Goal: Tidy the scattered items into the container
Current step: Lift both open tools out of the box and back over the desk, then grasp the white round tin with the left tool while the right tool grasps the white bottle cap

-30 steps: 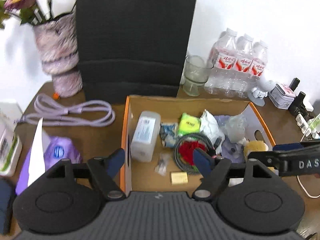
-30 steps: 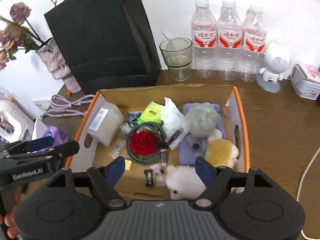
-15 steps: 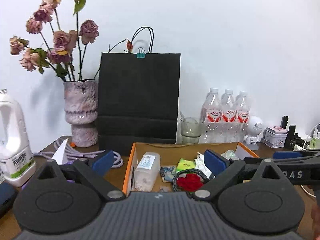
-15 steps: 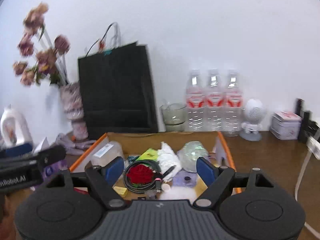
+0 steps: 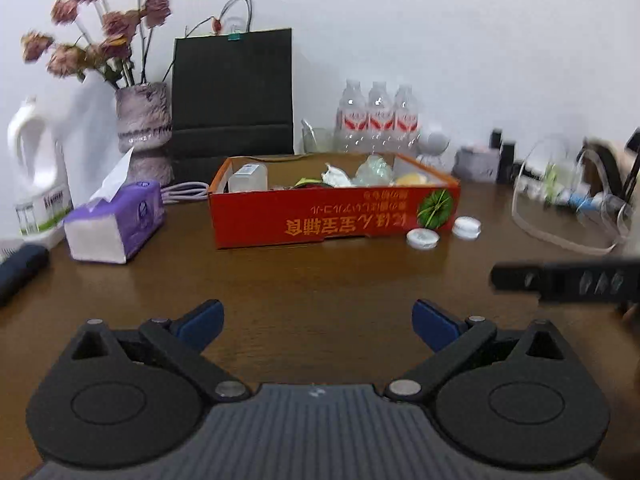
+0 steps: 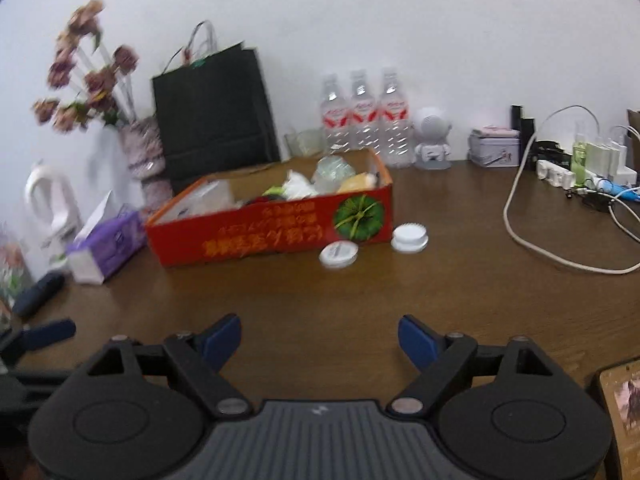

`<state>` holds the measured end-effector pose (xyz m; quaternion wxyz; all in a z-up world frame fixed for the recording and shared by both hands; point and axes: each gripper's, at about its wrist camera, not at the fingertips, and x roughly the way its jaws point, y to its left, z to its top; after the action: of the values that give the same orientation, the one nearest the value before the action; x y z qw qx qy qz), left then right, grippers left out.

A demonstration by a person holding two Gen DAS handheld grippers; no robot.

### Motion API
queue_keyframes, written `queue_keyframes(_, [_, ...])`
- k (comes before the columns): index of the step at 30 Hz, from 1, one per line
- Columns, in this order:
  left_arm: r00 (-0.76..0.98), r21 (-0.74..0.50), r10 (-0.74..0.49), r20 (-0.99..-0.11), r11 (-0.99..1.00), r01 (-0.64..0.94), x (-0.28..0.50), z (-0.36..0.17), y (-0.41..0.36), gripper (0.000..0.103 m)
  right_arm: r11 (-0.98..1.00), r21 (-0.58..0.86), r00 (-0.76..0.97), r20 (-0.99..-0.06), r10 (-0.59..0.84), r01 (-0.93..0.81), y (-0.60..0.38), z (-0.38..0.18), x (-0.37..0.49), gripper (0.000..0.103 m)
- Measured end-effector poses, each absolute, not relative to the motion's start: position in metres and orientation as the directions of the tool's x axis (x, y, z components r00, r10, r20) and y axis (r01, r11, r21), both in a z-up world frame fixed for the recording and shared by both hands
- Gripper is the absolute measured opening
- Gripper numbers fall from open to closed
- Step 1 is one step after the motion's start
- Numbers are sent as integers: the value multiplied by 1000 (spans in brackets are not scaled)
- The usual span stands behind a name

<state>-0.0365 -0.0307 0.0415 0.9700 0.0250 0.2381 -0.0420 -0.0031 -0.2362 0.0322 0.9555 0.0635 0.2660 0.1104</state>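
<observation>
The cardboard box (image 5: 332, 216) stands on the brown table (image 5: 320, 288) ahead of both grippers, already holding a plastic bottle, crumpled wrappers and other small items. The left gripper (image 5: 318, 322) has its jaws spread wide and empty; the right gripper (image 6: 320, 336) is likewise released, grasping nothing. Both hover low over bare tabletop, well short of the box.

Two white round lids (image 6: 338, 255) lie outside the box, just beside its front right corner — probably the last loose items. The step in hand is judged to be an approach. The next move calls for advancing the right gripper to the nearer lid and closing across its rim.

The box front carries orange characters, printed upside down — not legible — beside a green round emblem (image 6: 359, 217).
</observation>
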Motion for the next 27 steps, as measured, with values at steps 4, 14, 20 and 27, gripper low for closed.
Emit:
queue_keyframes(4, [864,-70,-207,-459,978,198,5,43,-43,84,995,91,871,-485,79,-40,-251,43,45,74])
queue_keyframes(14, [761,-87,-293,-579,950,300,123,18,-101,69,998,62,781,-624,41,-3,-258,7,176,57])
queue_keyframes(20, [734,-83,-321,-599,936,342,155,6,-122,68,999,27,754,-655,36,-23,-254,-3,187,38])
queue_keyframes(27, [726,-108,-320,-608,940,324,161,1,-127,38,997,77,776,-628,55,-8,-268,6,168,38])
